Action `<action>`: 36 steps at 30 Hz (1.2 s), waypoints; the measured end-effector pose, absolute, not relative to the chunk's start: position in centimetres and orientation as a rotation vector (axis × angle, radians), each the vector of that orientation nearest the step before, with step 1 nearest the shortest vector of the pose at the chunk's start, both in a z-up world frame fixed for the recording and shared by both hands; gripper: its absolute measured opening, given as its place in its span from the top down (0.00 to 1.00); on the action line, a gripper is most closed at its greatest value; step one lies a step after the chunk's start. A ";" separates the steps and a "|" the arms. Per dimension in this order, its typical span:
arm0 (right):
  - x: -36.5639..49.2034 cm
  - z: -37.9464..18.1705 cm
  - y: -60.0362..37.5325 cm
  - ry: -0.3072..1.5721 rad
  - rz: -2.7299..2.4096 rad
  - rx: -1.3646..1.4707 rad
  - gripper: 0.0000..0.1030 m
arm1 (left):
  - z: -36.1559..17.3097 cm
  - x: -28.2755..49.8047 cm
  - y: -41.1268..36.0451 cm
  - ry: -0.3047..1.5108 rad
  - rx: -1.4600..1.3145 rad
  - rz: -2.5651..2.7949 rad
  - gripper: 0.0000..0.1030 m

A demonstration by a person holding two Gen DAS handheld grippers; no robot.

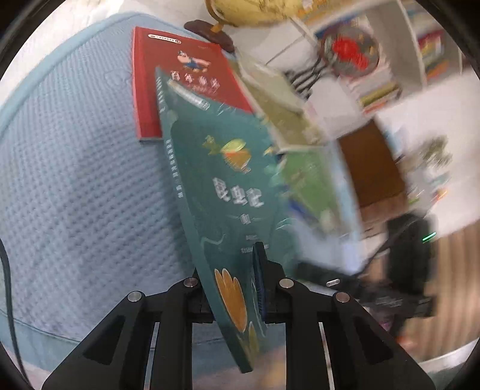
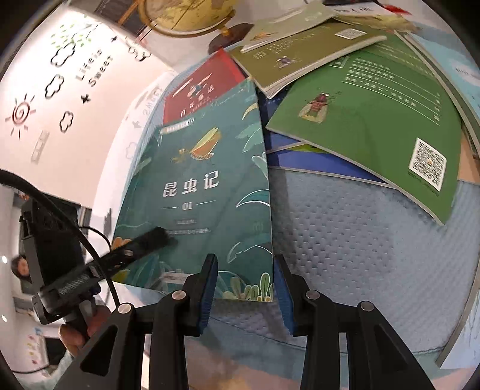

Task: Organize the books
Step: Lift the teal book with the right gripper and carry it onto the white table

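Note:
A teal book point(image 1: 216, 186) with white title characters and an insect drawing stands tilted up on one edge, and my left gripper point(image 1: 231, 270) is shut on its lower part. In the right wrist view the same teal book point(image 2: 198, 186) has my left gripper point(image 2: 144, 240) reaching in from the left, one finger lying across the cover. My right gripper point(image 2: 244, 279) is open just before the book's near right corner, its blue pads not pressing on it. A red book point(image 1: 180, 69) lies flat behind the teal one, also seen as the red book point(image 2: 204, 87).
Everything rests on a light blue quilted pad point(image 2: 360, 240). A loose pile at the back right holds a green book point(image 2: 369, 126), an olive book point(image 2: 300, 57) and dark blue ones beneath. A globe point(image 2: 186, 15) stands behind. A bookshelf point(image 1: 420, 54) shows at far right.

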State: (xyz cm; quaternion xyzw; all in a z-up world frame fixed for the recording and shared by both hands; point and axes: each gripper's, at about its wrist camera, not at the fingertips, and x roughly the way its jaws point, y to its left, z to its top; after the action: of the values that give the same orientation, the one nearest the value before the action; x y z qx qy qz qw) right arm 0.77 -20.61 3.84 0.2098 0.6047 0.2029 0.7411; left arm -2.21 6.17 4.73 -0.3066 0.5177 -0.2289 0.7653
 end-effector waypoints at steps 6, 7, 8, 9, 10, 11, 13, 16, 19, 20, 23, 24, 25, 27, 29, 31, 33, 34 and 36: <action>0.8 3.4 -23.7 1.295 0.488 0.745 0.41 | 5.8 -0.9 7.6 1.098 -0.869 -0.583 0.87; 0.8 3.0 -24.2 1.287 0.495 0.790 0.41 | 5.9 -0.8 7.4 1.099 -0.872 -0.583 0.87; 1.0 2.5 -24.7 1.285 0.514 0.849 0.41 | 6.0 -0.7 7.2 1.102 -0.871 -0.583 0.87; 1.1 2.0 -24.9 1.284 0.531 0.891 0.41 | 6.1 -0.8 6.9 1.106 -0.876 -0.583 0.87; 1.4 1.5 -24.9 1.286 0.552 0.934 0.41 | 6.0 -0.8 6.8 1.112 -0.902 -0.592 0.87; 1.8 0.8 -24.8 1.288 0.575 0.977 0.41 | 5.9 -0.8 6.7 1.116 -0.920 -0.597 0.87; 2.7 0.0 -24.1 1.289 0.617 1.034 0.44 | 5.8 -0.8 6.4 1.126 -0.929 -0.589 0.87; 2.9 0.3 -23.3 1.303 0.639 0.996 0.67 | 5.9 -1.1 5.8 1.150 -0.831 -0.488 0.88; 3.3 1.7 -22.5 1.311 0.649 0.872 0.77 | 6.4 -1.8 5.5 1.173 -0.691 -0.378 0.87; 3.2 2.6 -22.0 1.311 0.651 0.796 0.80 | 6.6 -2.1 5.1 1.174 -0.644 -0.357 0.87; 2.6 5.2 -19.9 1.295 0.659 0.544 0.80 | 7.5 -2.6 4.0 1.158 -0.526 -0.315 0.86; 3.1 6.0 -18.9 1.285 0.663 0.477 0.80 | 7.8 -2.7 3.8 1.149 -0.495 -0.301 0.86; 2.7 7.2 -17.7 1.262 0.672 0.370 0.80 | 8.2 -3.0 3.8 1.135 -0.466 -0.286 0.86; 2.5 9.0 -16.2 1.216 0.690 0.248 0.80 | 9.6 -3.4 4.1 1.090 -0.432 -0.265 0.86; 2.2 11.5 -14.2 1.144 0.720 0.141 0.80 | 11.0 -3.5 5.2 1.055 -0.431 -0.256 0.85; 2.4 13.0 -13.1 1.105 0.745 0.103 0.80 | 12.0 -3.4 7.1 1.027 -0.450 -0.258 0.84; 3.5 14.1 -11.6 1.069 0.770 0.092 0.80 | 13.0 -3.0 8.6 0.993 -0.446 -0.254 0.84; 4.5 14.5 -10.6 1.052 0.781 0.090 0.80 | 13.3 -2.7 8.9 0.983 -0.439 -0.251 0.83; 5.4 14.8 -9.1 1.039 0.777 0.094 0.80 | 13.9 -1.2 10.7 0.965 -0.419 -0.256 0.83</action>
State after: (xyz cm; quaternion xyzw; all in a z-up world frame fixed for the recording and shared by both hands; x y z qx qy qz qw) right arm 5.39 -9.12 14.79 0.0439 0.4838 0.3618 0.7957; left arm -1.17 10.66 13.91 -0.1992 0.4595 -0.1217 0.8569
